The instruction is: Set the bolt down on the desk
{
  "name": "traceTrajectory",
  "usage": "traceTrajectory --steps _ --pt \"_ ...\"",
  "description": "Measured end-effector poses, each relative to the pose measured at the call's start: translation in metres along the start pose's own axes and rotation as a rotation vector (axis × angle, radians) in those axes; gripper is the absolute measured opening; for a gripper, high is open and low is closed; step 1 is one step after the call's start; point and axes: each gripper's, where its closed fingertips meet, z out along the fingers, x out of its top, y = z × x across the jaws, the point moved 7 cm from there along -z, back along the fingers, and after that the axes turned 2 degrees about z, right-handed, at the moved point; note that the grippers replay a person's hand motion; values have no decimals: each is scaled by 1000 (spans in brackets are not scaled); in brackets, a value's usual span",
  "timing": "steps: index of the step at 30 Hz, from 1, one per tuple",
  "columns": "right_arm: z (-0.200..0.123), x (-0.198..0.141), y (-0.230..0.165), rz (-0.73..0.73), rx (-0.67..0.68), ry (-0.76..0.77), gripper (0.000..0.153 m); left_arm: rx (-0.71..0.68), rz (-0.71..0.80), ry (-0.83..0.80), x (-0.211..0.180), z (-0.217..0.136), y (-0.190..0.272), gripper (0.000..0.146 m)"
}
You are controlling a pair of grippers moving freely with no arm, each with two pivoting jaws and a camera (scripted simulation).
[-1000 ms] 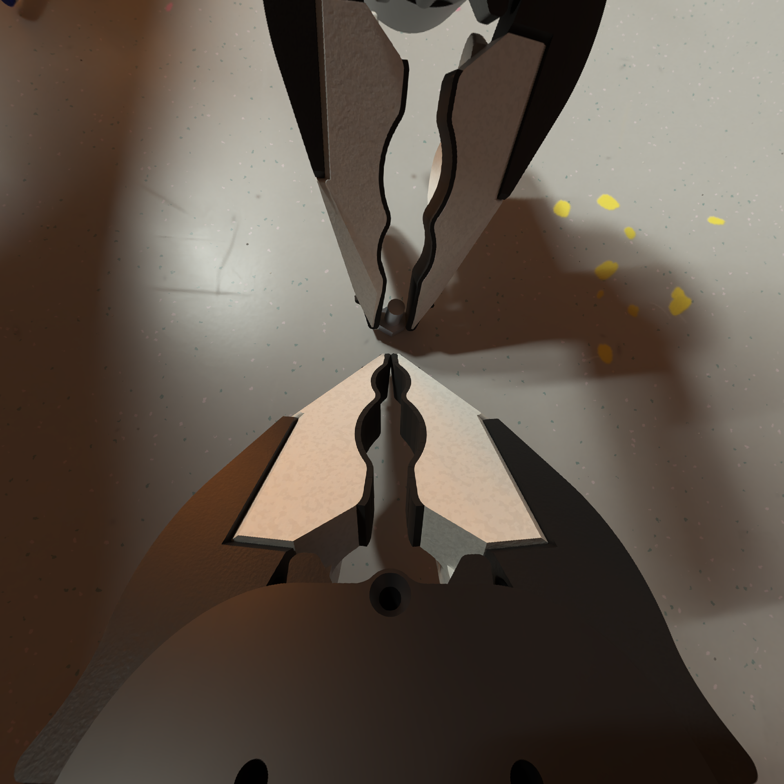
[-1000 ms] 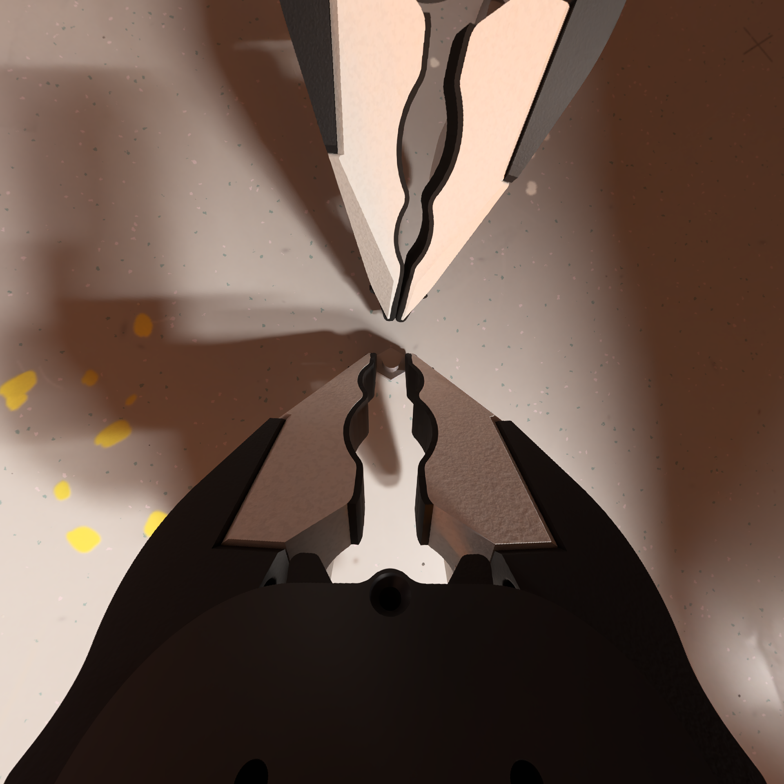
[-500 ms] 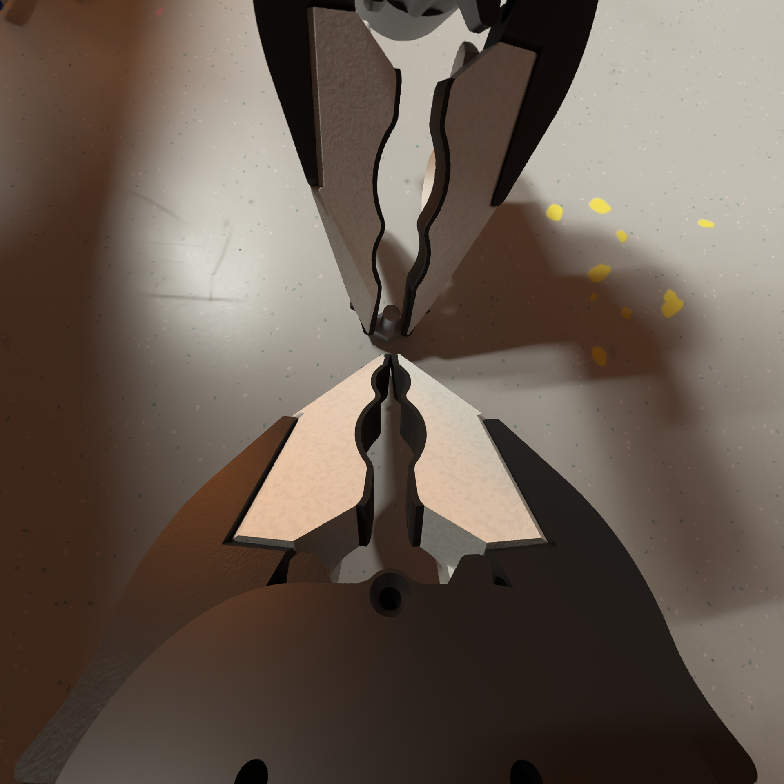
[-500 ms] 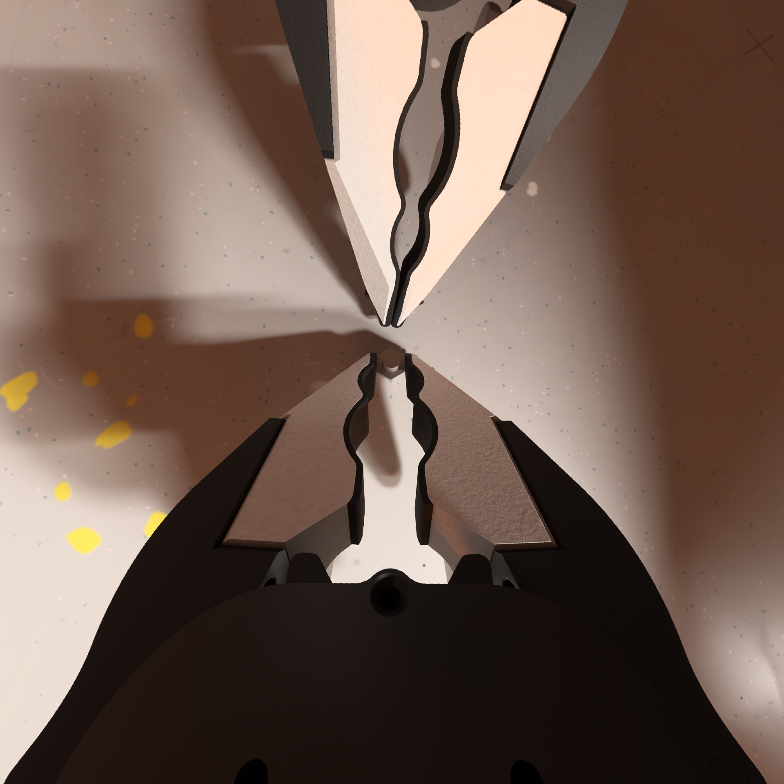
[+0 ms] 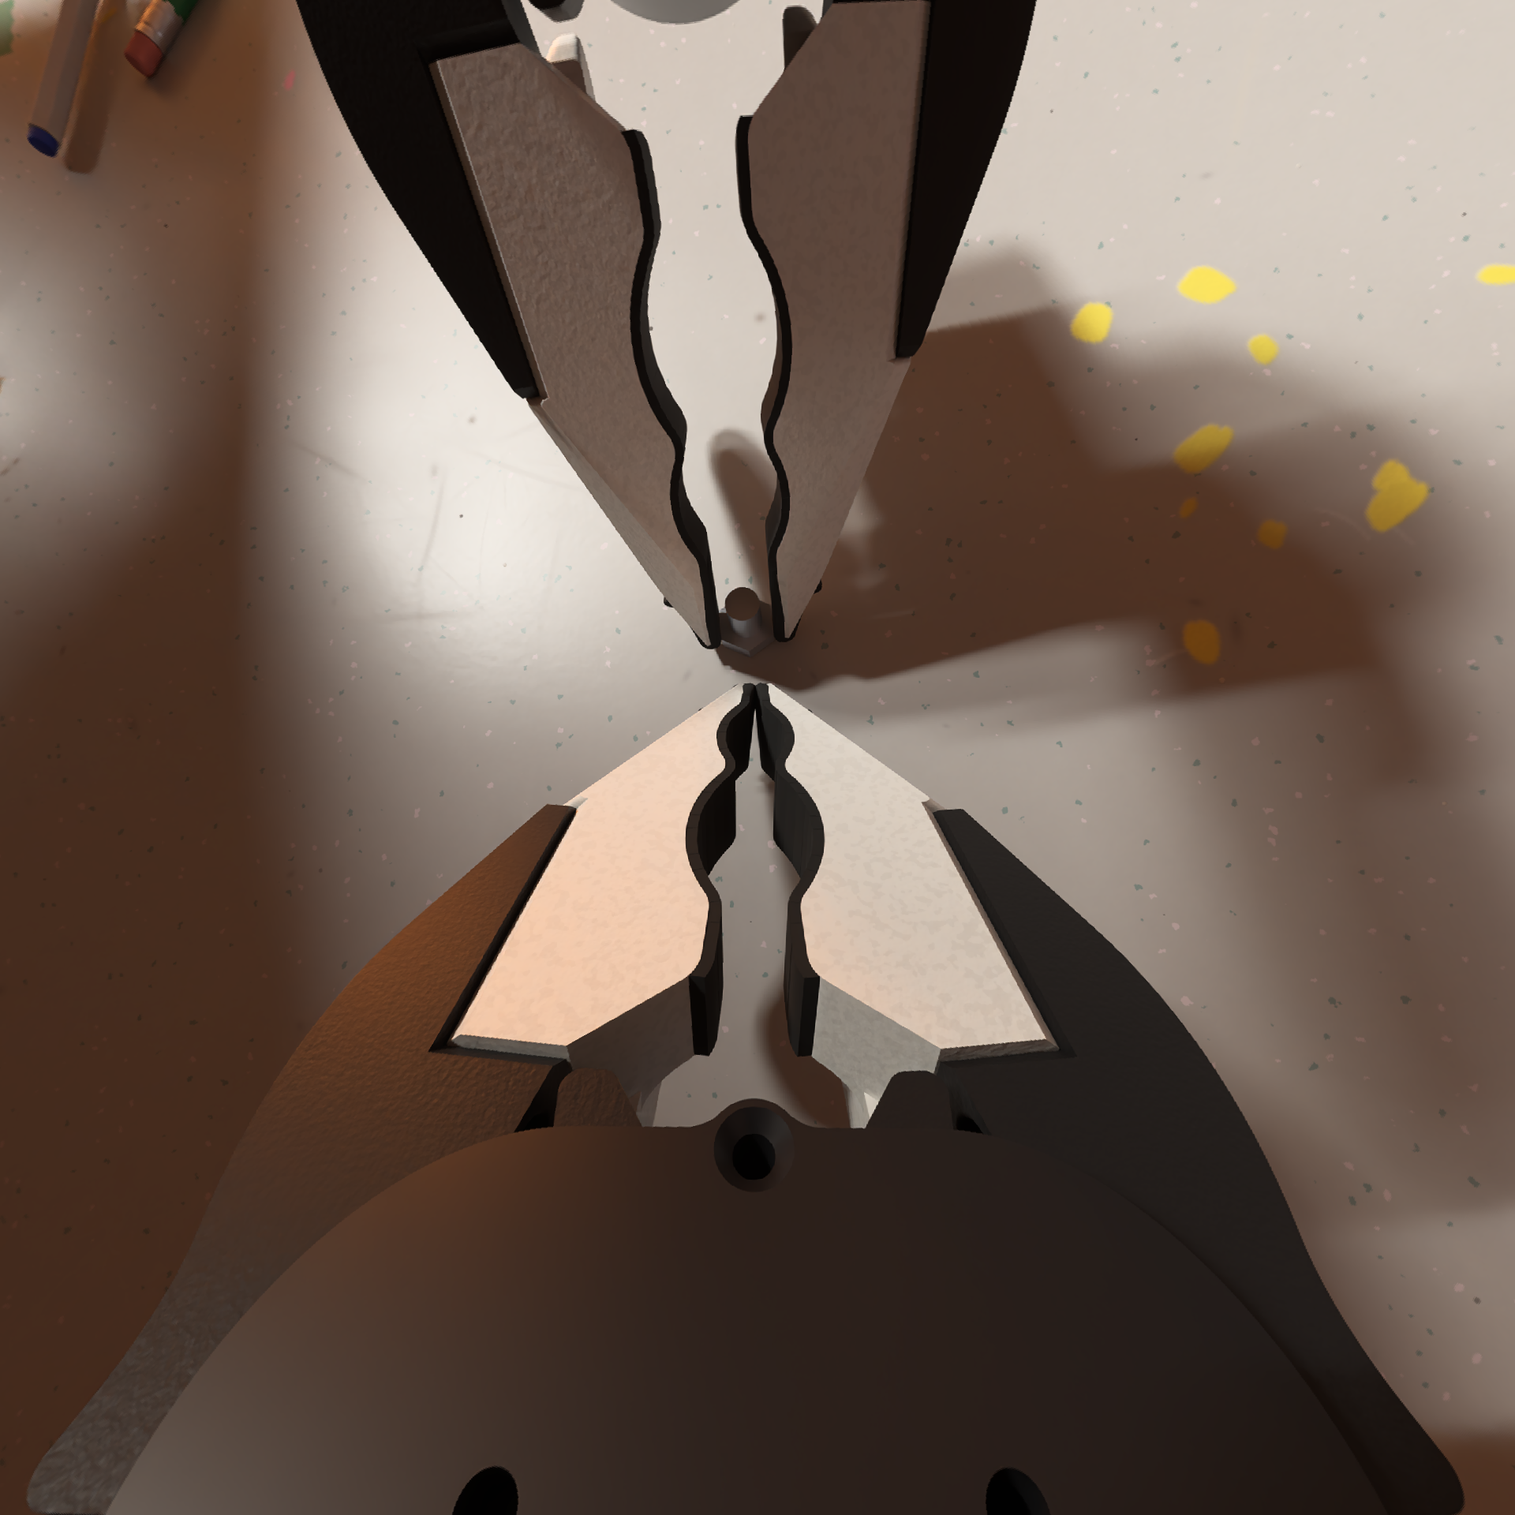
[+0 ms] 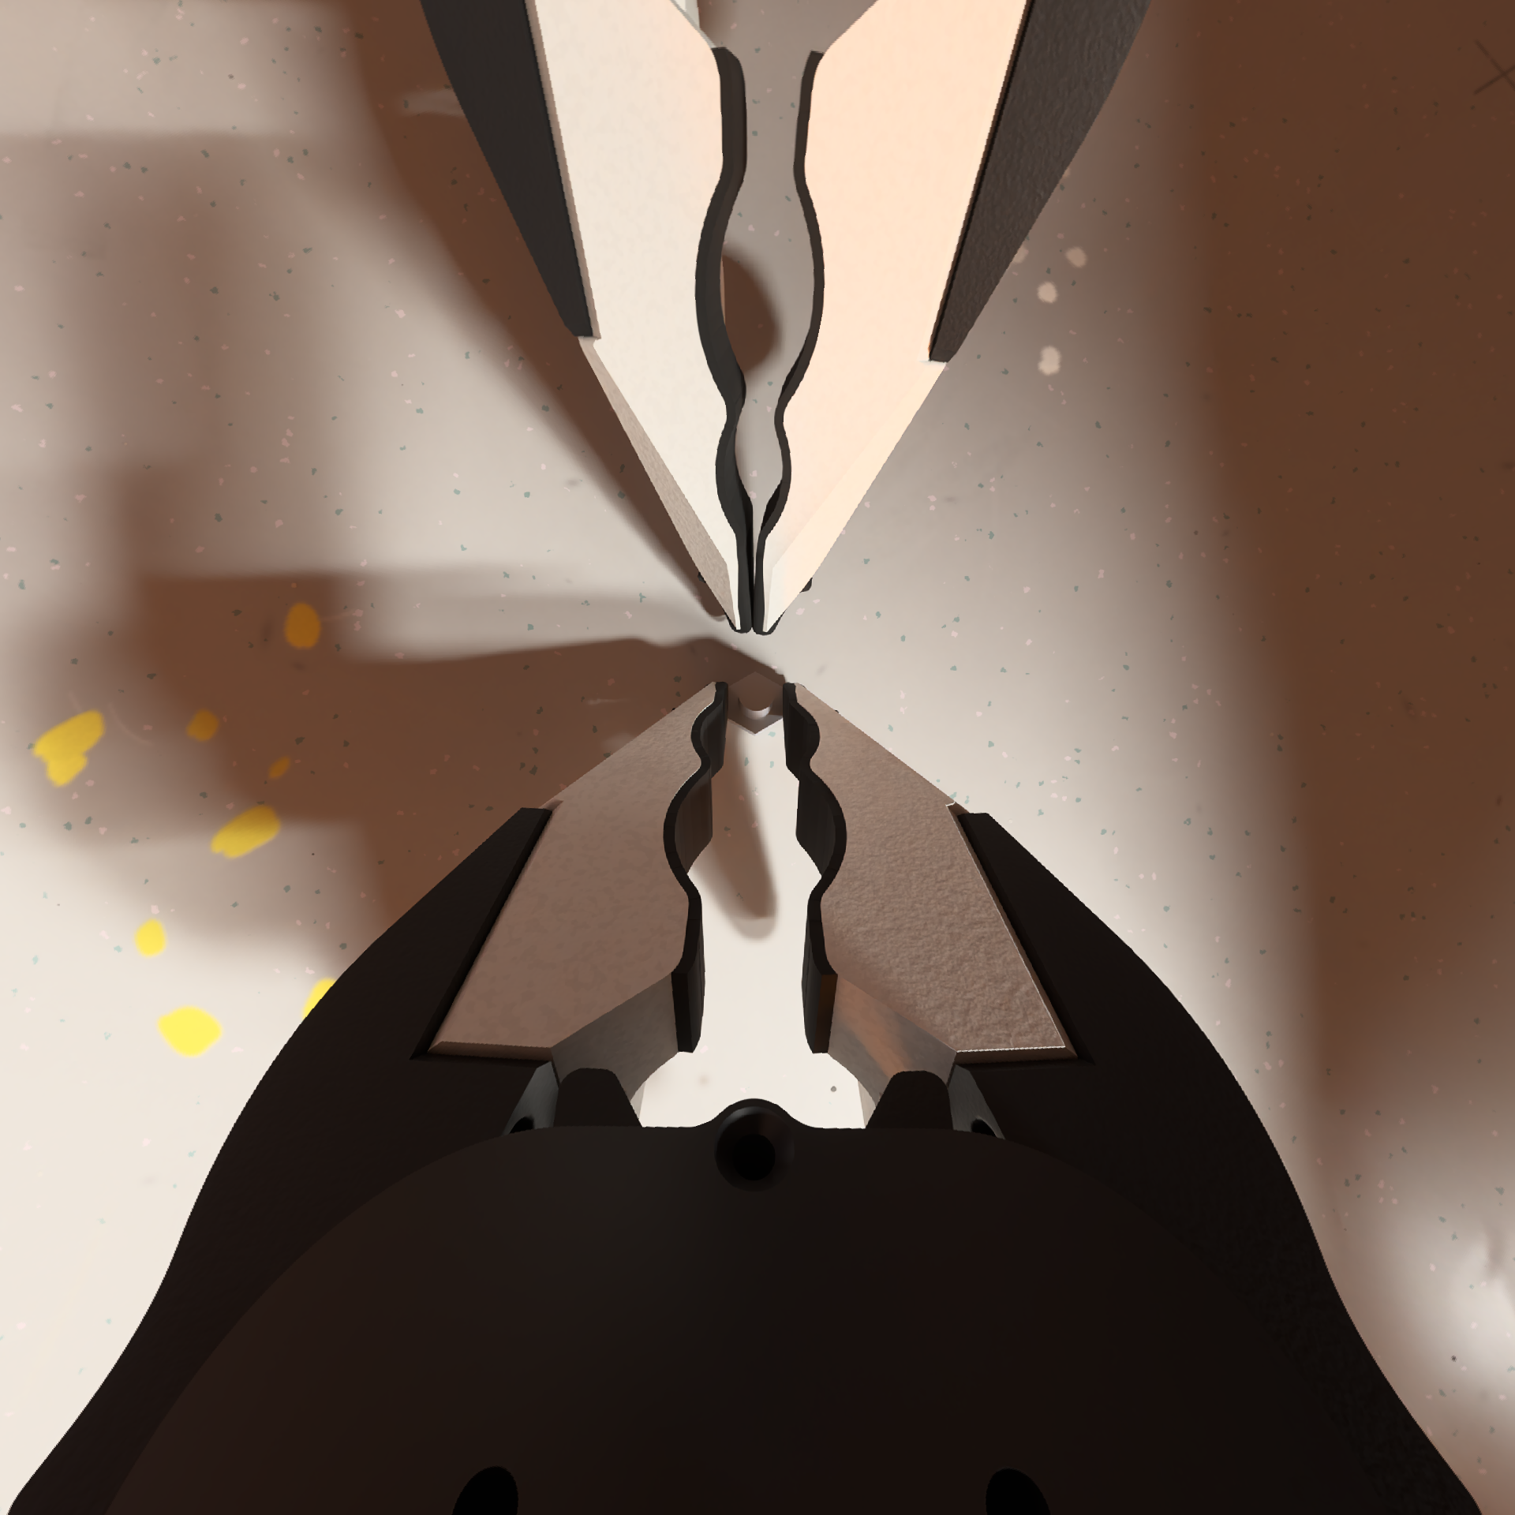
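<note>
While the right hand-held gripper (image 6: 752, 697) clamps its tips on the bolt (image 5: 743, 627), the left hand-held gripper (image 5: 752, 690) faces it tip to tip with its fingers pressed together on nothing. In the left wrist view the bolt sits at twelve o'clock from the left tips, just beyond them, hex head toward the surface (image 5: 246, 508) and short round shank pointing up toward the camera. Whether the head already touches the surface cannot be told, though its shadow pools right under it, so it seems very low. That pinch at the very tips probably keeps the small part steady and lets it stand on its flat head once freed.

The bolt looks like dull grey metal, smooth-sided. Both grippers carry pale, grainy pads (image 5: 623, 893) with wavy black inner edges, set in dark shells. The surface is light, speckled and faintly scratched, with yellow flecks (image 5: 1205, 447) at about two o'clock and some pencils (image 5: 74, 90) at eleven o'clock.
</note>
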Motion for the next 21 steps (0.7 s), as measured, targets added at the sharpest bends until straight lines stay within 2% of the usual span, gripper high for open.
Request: traceTrajectory --steps 16,21 --pt "-1 1 -5 -9 -58 -19 13 158 147 -79 3 2 11 0" --pt "-4 -4 -5 0 -88 25 13 167 98 -54 1 1 12 0"
